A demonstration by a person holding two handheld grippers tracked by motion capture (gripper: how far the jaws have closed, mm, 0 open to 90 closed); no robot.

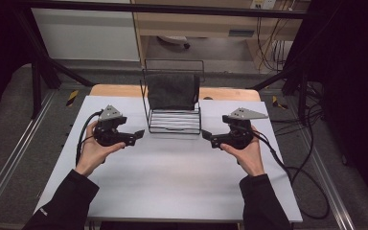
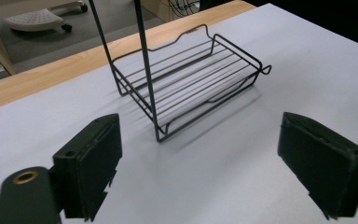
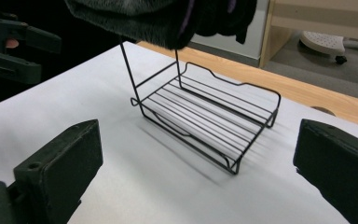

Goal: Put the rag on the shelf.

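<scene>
rack (image 1: pixel 174 120) mid-table | cloth (image 1: pixel 173 91) on its rail | left gripper (image 1: pixel 135 136) left, right gripper (image 1: pixel 209 137) right

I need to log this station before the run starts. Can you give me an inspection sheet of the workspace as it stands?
Surface: white table top, wooden edge at the far side, bare in front.
Job's things: black wire rack standing at the far middle; dark towel draped over its upper bar; its lower shelf empty.
Clutter: nothing seen.
Grippers: left gripper and right gripper both open, held either side of the rack, touching nothing.
Cables: black cable trails off the right edge to the floor.
Surroundings: dark frame bars, grey floor, cabinets behind.
</scene>
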